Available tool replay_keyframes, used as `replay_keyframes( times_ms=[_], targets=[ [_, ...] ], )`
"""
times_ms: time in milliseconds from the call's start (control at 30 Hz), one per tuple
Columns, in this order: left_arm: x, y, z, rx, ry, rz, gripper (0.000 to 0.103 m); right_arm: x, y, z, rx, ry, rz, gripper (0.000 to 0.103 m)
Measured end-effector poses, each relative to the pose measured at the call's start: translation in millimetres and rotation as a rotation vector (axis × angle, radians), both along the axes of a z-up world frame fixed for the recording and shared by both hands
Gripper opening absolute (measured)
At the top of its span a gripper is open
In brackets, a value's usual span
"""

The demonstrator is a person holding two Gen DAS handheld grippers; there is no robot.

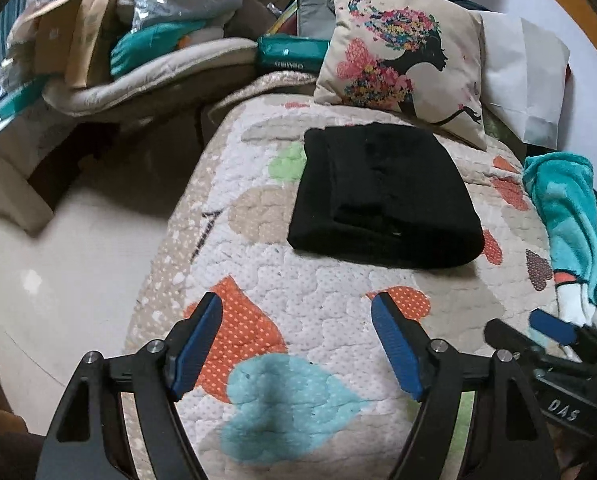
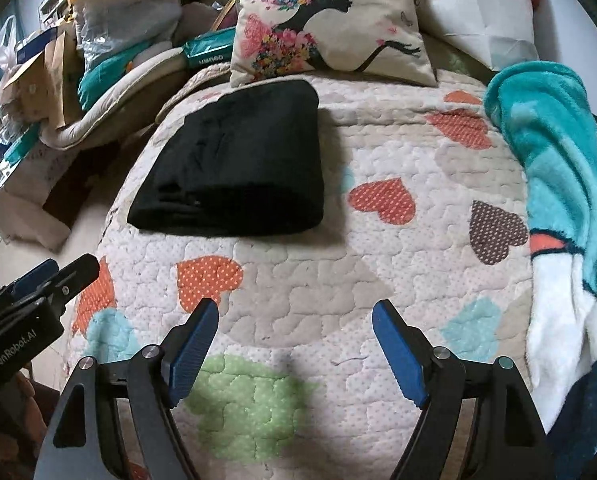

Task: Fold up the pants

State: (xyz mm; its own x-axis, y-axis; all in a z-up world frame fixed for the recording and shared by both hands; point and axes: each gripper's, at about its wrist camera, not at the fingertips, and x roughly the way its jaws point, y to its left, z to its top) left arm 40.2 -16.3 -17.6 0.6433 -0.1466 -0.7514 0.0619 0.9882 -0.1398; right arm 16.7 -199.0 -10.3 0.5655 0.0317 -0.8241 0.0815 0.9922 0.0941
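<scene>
The black pants (image 1: pixel 382 196) lie folded into a compact rectangle on the heart-patterned quilt (image 1: pixel 298 280), just below a printed cushion. In the right wrist view the pants (image 2: pixel 234 168) sit up and to the left. My left gripper (image 1: pixel 296 312) is open and empty, hovering over the quilt short of the pants. My right gripper (image 2: pixel 296 314) is open and empty too, over the quilt's near part. The right gripper's tip (image 1: pixel 538 328) shows at the right of the left wrist view, and the left gripper's tip (image 2: pixel 54 276) shows at the left of the right wrist view.
A cushion with a flower-haired woman print (image 1: pixel 402 56) leans at the head of the bed. A teal and white fleece blanket (image 2: pixel 558 200) lies along the right side. Piled boxes, bags and bedding (image 1: pixel 118 40) stand left of the bed, with pale floor (image 1: pixel 58 260) below.
</scene>
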Motion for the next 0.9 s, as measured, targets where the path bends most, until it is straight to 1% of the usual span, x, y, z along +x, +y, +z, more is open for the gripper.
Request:
replay_keyframes(
  times_ms=[167,600,900],
  targets=[
    [-1,-3,0,-0.014,0.002,-0.015,0.076,1,1,0,0.004,-0.003,-0.007,0.084],
    [-8,-7,9,0.023,-0.057,-0.022,0.076,-2,3,1,0.0,-0.012,-0.008,0.084],
    [-6,-7,7,0.01,-0.034,-0.032,0.076,-1,4,1,-0.001,-0.013,-0.005,0.085]
  ],
)
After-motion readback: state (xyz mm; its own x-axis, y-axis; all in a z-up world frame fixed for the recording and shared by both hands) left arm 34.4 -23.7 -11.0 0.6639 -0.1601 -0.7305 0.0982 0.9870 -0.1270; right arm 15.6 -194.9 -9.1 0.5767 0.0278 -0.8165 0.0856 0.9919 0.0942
